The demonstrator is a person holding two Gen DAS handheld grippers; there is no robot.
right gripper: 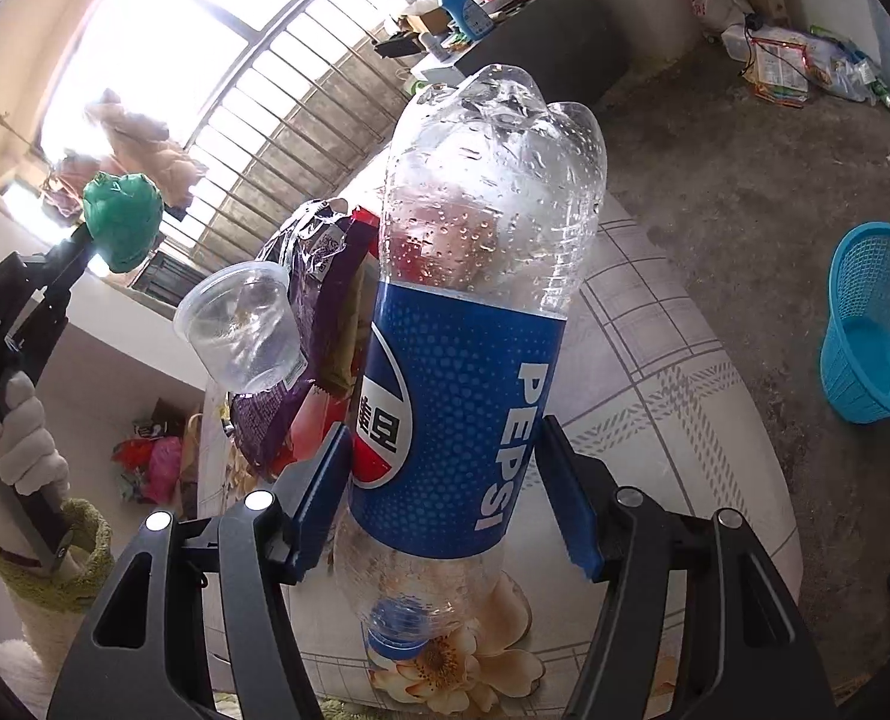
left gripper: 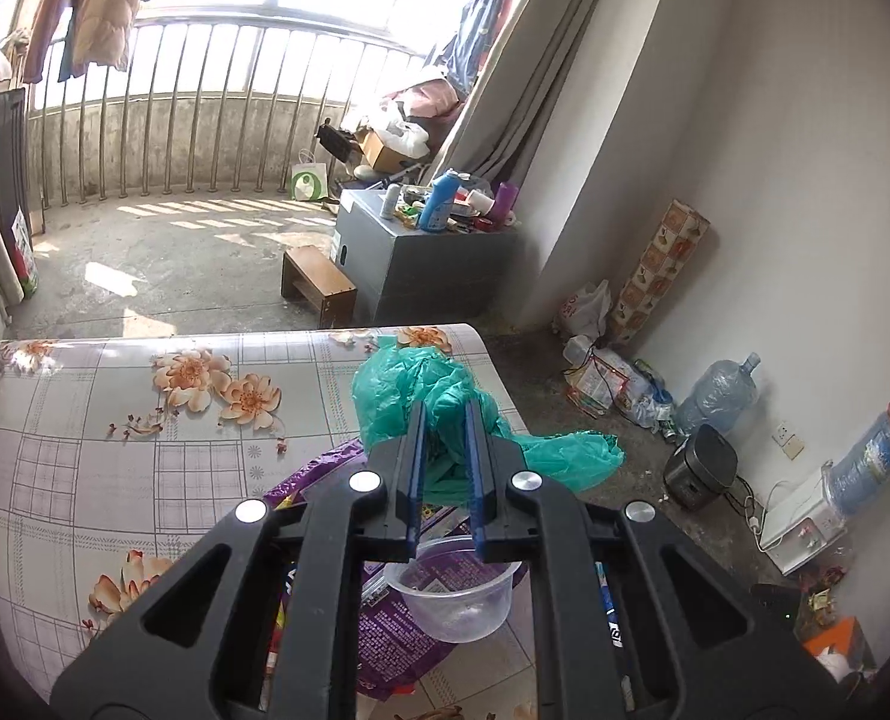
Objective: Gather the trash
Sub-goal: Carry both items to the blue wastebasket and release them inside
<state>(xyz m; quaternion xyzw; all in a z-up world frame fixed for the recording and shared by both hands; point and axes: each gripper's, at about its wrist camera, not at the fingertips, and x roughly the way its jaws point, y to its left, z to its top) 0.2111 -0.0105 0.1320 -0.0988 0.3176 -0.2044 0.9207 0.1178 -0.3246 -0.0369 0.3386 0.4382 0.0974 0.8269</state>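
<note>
A crumpled green plastic bag is pinched between the blue pads of my left gripper, lifted over the floral table. From the right wrist view the same left gripper holds the green bag up at the left. My right gripper is shut on a clear Pepsi bottle, cap end down, above the table's corner. A clear plastic cup rests on a purple snack bag below my left gripper.
A blue mesh basket stands on the concrete floor to the right. A grey cabinet crowded with bottles and a wooden stool stand beyond the table. Water jugs and a rice cooker line the wall.
</note>
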